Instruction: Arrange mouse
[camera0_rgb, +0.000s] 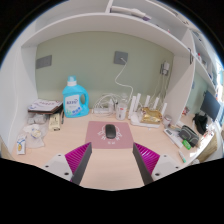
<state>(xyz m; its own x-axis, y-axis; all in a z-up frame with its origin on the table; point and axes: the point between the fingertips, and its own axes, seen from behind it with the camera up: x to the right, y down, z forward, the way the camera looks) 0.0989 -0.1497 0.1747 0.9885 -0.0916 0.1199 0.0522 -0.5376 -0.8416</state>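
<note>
In the gripper view, the gripper hangs over the near part of the counter with its jaws spread wide and nothing between them; the two pink pads face each other across bare counter. The mouse lies straight ahead, well beyond the fingertips, resting on a dark reddish mouse mat that serves as the landmark here. To the left of the mat stands a blue detergent bottle with a white label, and further left of it a small clutter of pale items that are too small to name. Behind the mat, against the green wall, sit some white upright things I cannot identify. To the right of the mat is a tray-like holder, and beyond that, further right, a dark screen. As a judgement, the task looks barely begun or at its approach: the mouse is untouched by the jaws and sits roughly centred on the mat. What appears left is to close the distance, take the mouse and set it as wanted; whether its present spot already counts as arranged cannot be told from here.
</note>
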